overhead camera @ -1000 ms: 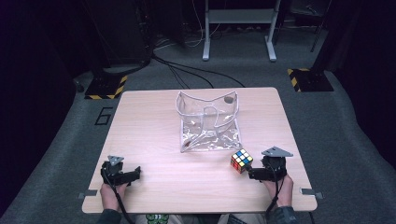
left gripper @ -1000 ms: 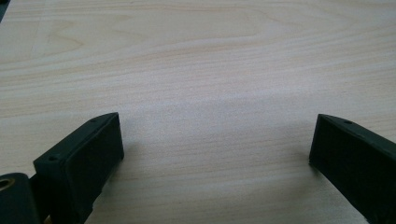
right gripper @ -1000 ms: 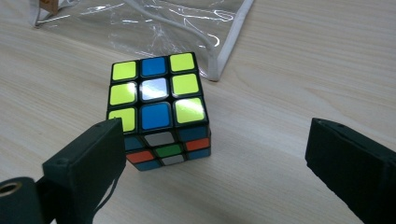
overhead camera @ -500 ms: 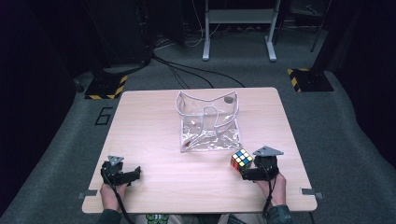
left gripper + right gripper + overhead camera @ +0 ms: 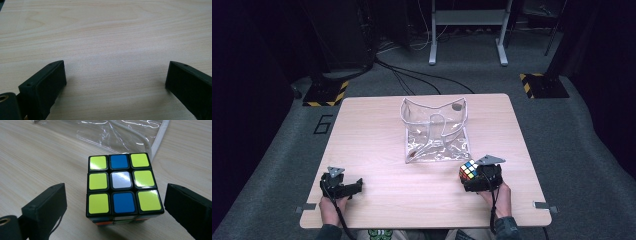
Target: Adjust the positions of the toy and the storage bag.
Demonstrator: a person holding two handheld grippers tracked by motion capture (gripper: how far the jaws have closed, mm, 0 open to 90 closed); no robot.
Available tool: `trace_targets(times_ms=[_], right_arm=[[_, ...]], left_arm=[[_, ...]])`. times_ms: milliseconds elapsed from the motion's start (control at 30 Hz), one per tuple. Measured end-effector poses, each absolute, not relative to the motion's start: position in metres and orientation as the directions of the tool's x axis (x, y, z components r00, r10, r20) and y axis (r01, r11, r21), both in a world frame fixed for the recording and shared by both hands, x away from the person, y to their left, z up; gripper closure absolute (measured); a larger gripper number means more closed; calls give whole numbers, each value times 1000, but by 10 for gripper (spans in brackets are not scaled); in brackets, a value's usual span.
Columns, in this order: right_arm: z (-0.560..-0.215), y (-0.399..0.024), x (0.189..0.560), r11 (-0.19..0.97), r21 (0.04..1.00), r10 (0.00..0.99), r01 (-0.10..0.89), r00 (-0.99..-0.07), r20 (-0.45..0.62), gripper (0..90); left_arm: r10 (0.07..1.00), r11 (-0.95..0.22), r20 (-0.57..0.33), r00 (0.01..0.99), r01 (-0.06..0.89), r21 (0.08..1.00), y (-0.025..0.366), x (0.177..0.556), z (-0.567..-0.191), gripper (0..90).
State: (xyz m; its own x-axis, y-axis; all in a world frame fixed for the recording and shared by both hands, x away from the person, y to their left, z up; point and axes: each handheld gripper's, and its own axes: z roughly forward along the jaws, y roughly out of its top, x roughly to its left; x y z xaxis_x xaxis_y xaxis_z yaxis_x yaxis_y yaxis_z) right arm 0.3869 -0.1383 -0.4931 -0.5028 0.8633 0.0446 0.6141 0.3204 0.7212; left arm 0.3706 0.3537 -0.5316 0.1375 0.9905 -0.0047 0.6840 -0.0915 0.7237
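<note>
Pale wood-grain table (image 5: 377, 125), one glossy puzzle cube (image 5: 122, 185) near right, between spread jaws of right gripper (image 5: 115, 202), one clear crinkled plastic pouch (image 5: 436, 131) beyond, left gripper (image 5: 116, 75) spread, near left.

Cube (image 5: 469, 170) on table (image 5: 377, 130), just before clear bag (image 5: 435, 131), between right gripper (image 5: 113, 205) fingers.

A light wooden table (image 5: 372, 125) stands on grey carpet (image 5: 277, 165). Black cables (image 5: 412, 75) trail past a grey metal stand (image 5: 467, 20). Hazard-striped bases (image 5: 324, 94) flank the far corners; surroundings are dark.
</note>
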Motion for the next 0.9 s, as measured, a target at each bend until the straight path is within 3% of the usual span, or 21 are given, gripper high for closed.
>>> trace_targets(times_ms=[733,800,833,900], right_arm=[[-503,-134,400,322,698,860,639,-506,65,15],[-503,-133,400,312,695,867,648,-494,72,25],[-503,-133,400,313,695,870,647,-489,64,97],[-503,-133,400,312,696,873,647,-484,58,128]], left_arm=[[990,-93,-5,139,683,724,354,371,-532,30],[990,-93,-5,140,683,724,354,371,-532,30],[990,-93,-5,140,683,725,354,371,-532,30],[990,-93,-5,140,683,725,354,371,-532,30]])
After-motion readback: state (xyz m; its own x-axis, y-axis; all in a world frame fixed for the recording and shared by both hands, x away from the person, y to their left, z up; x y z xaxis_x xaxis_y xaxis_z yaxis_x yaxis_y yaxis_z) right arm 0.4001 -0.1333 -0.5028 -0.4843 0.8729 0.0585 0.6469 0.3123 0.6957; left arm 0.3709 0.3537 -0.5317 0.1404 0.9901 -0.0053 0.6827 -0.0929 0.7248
